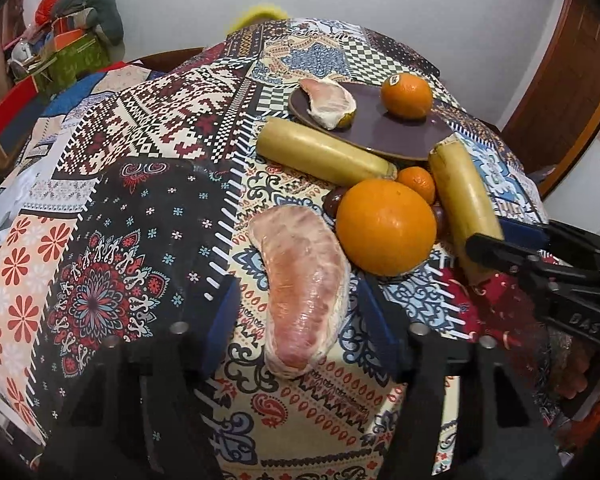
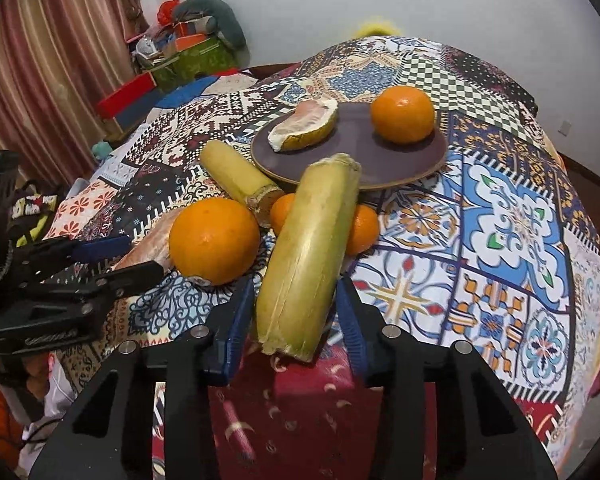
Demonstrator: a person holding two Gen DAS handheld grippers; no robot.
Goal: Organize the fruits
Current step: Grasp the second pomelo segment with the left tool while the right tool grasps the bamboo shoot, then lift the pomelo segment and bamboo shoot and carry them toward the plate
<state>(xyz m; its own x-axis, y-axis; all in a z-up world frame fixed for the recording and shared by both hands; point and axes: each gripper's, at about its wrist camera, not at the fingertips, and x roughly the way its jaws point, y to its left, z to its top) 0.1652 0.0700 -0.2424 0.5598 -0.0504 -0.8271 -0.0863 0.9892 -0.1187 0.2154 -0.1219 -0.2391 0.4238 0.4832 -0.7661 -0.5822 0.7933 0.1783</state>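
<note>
My left gripper [image 1: 296, 300] is open, its blue pads on either side of a peeled pink pomelo segment [image 1: 300, 284] lying on the cloth. My right gripper [image 2: 296, 300] is open around the near end of a yellow-green sugarcane piece [image 2: 308, 256]. A large orange [image 1: 386, 226] lies between them, also in the right wrist view [image 2: 214, 240]. A purple plate [image 2: 360, 160] holds a pomelo wedge [image 2: 304, 124] and an orange [image 2: 402, 114]. A second sugarcane piece [image 2: 236, 176] and two small tangerines [image 2: 362, 228] lie before the plate.
A patchwork tablecloth [image 2: 500, 220] covers the round table. Dark small fruits [image 1: 334, 202] sit behind the large orange. Boxes and clutter [image 2: 180, 52] stand at the back left by a curtain. The right gripper shows at the right of the left wrist view [image 1: 520, 248].
</note>
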